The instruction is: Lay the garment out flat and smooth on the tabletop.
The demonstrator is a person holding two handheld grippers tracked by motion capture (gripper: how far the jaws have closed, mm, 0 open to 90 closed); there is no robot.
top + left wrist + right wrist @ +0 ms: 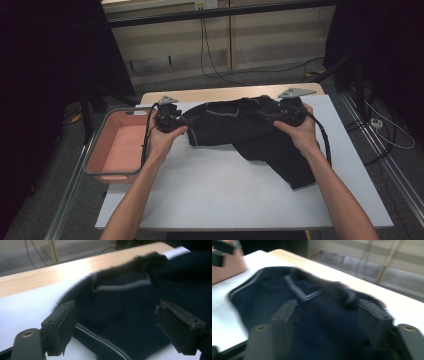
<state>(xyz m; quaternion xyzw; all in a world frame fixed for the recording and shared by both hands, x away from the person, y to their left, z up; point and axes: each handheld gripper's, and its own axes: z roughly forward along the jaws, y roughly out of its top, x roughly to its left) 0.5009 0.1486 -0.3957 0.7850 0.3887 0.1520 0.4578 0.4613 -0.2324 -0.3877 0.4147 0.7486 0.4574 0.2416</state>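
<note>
Both grippers over a dark garment at the tabletop's far edge.
The garment (250,132) lies crumpled (grey piping showing); left gripper (176,121) and right gripper (272,116) hang over its ends, jaws spread, pinching nothing; a pink basket (102,140) sits off the left edge.

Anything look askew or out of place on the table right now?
The dark garment lies bunched and crooked on the white table, one part trailing toward the near right. The left gripper and right gripper both stand open over it. The pink basket sits normally at the table's left edge.
</note>
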